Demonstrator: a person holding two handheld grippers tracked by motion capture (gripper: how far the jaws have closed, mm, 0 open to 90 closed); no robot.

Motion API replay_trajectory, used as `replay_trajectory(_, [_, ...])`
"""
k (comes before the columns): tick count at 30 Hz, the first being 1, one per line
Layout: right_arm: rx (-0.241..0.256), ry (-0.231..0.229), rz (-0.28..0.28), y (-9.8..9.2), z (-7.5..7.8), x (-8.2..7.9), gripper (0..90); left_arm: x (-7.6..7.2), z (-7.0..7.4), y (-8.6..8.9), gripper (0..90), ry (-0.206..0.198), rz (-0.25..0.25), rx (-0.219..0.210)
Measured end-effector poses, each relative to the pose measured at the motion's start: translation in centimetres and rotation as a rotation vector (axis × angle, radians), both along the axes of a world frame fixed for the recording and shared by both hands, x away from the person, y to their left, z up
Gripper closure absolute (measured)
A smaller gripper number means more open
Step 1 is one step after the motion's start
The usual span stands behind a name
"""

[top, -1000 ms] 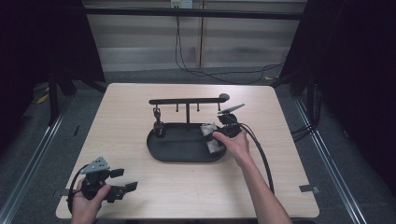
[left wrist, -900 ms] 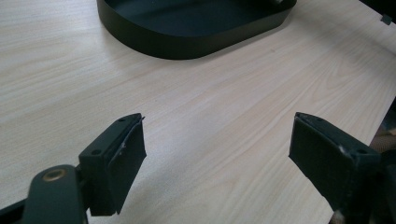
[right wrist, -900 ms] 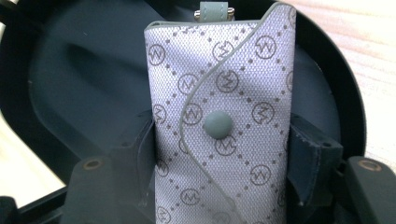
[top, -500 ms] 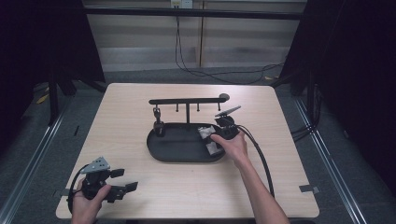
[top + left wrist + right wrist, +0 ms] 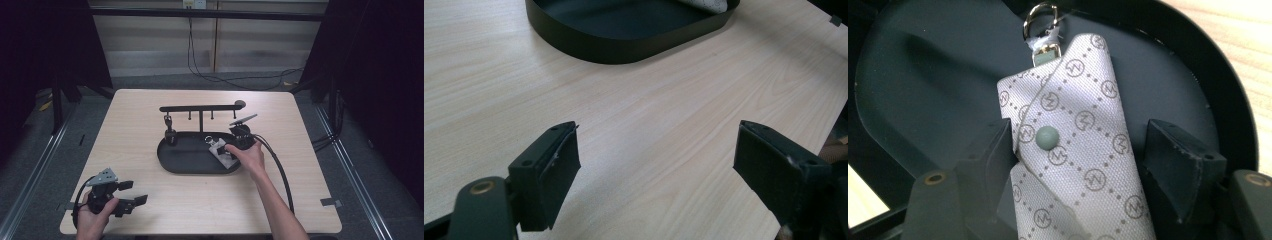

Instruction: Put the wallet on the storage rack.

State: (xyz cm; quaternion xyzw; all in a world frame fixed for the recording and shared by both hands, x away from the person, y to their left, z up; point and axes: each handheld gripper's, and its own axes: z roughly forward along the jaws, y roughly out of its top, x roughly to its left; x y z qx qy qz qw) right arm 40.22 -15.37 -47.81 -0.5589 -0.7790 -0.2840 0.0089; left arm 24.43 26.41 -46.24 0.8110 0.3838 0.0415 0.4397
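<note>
A grey patterned key pouch point(image 5: 1078, 165) with a round snap and a metal ring point(image 5: 1040, 17) lies flat in the black oval tray point(image 5: 172, 167). My right gripper point(image 5: 1083, 150) is open and low over the tray, one jaw on each side of the pouch. The left jaw is at the pouch's edge and the right jaw stands a little apart from it. From above, the pouch point(image 5: 218, 150) lies at the tray's right end under the right gripper point(image 5: 223, 150). My left gripper point(image 5: 131, 193) is open over bare table at the front left, holding nothing.
A black stand point(image 5: 200, 108) with a crossbar and small hooks rises behind the tray. A small dark item point(image 5: 169, 131) hangs from its left hook. In the left gripper view point(image 5: 656, 160) the tray wall point(image 5: 624, 47) lies ahead across light wood.
My right gripper has moved slightly lower and nearer, settling around the pouch in the tray. The left gripper has stayed in place.
</note>
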Motion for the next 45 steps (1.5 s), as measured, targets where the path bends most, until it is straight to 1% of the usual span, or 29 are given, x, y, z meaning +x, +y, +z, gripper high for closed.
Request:
replay_trajectory(1, [0.008, 0.002, -0.005, 0.0, 0.1, 0.0, 28.4, 0.0, 0.0, 0.0, 18.2, 0.001, 0.000, -0.001])
replay_trajectory(3, [0.021, -0.013, -0.003, -0.1, 0.3, -0.1, 28.3, 0.0, 0.0, 0.0, 18.1, 0.001, 0.002, -0.003])
replay_trajectory(4, [0.020, -0.013, -0.006, -0.1, 0.5, -0.2, 27.8, 0.0, 0.0, 0.0, 18.1, 0.000, 0.002, -0.003])
replay_trajectory(5, [0.033, -0.022, -0.004, -0.2, 0.6, -0.2, 27.0, 0.0, 0.0, 0.0, 18.2, 0.000, 0.002, -0.004])
replay_trajectory(8, [0.041, -0.036, 0.001, -0.5, 1.2, -0.5, 24.9, 0.0, 0.0, 0.0, 18.2, 0.000, 0.002, -0.004])
replay_trajectory(10, [0.043, -0.058, 0.001, -0.8, 1.5, -0.6, 23.8, 0.0, 0.0, 0.0, 18.2, 0.001, 0.003, -0.003])
replay_trajectory(12, [0.062, -0.085, -0.002, -1.3, 1.8, -0.8, 23.5, 0.1, 0.0, 0.0, 18.2, 0.001, 0.005, -0.003])
replay_trajectory(14, [0.073, -0.103, -0.015, -1.9, 1.9, -1.1, 19.6, 0.1, 0.0, 0.0, 18.1, 0.000, 0.005, -0.001])
replay_trajectory(16, [0.077, -0.109, -0.018, -2.5, 2.0, -1.2, 15.4, 0.1, -0.1, 0.0, 18.1, 0.001, 0.006, -0.002])
replay_trajectory(17, [0.079, -0.113, -0.022, -2.7, 2.1, -1.3, 14.6, 0.1, -0.1, 0.0, 18.2, 0.001, 0.004, -0.001])
replay_trajectory(19, [0.079, -0.127, -0.032, -3.1, 2.4, -1.5, 14.5, 0.1, -0.1, 0.0, 18.1, 0.001, 0.007, 0.002])
replay_trajectory(23, [0.082, -0.159, -0.031, -3.7, 3.2, -1.9, 14.2, 0.1, -0.1, 0.0, 18.2, 0.001, 0.009, 0.001])
replay_trajectory(26, [0.084, -0.174, -0.034, -4.2, 3.7, -2.4, 14.2, 0.2, -0.1, 0.0, 18.2, 0.001, 0.007, 0.004])
replay_trajectory(28, [0.082, -0.192, -0.043, -4.7, 3.8, -2.8, 15.1, 0.2, -0.1, -0.1, 18.2, 0.000, 0.009, 0.004])
replay_trajectory(29, [0.080, -0.195, -0.055, -4.9, 3.9, -3.0, 15.8, 0.2, -0.1, -0.1, 18.2, 0.001, 0.007, 0.006])
replay_trajectory(31, [0.086, -0.197, -0.059, -5.4, 3.8, -3.3, 15.6, 0.2, -0.1, -0.1, 18.2, 0.004, 0.006, 0.005])
replay_trajectory(33, [0.080, -0.192, -0.069, -5.9, 3.7, -3.6, 15.2, 0.2, -0.1, -0.1, 18.2, 0.003, 0.007, 0.006])
replay_trajectory(34, [0.077, -0.196, -0.076, -6.2, 3.7, -3.8, 15.3, 0.2, -0.1, -0.1, 18.2, 0.003, 0.009, 0.007])
replay_trajectory(36, [0.088, -0.207, -0.086, -6.7, 3.7, -4.2, 15.3, 0.2, -0.1, -0.1, 18.2, 0.003, 0.011, 0.008])
replay_trajectory(41, [0.076, -0.216, -0.105, -7.8, 3.9, -5.1, 15.5, 0.3, -0.1, 0.0, 18.2, 0.003, 0.013, 0.012])
replay_trajectory(45, [0.077, -0.247, -0.121, -8.2, 3.9, -6.1, 18.3, 0.2, -0.1, 0.0, 18.2, 0.008, 0.024, 0.010])
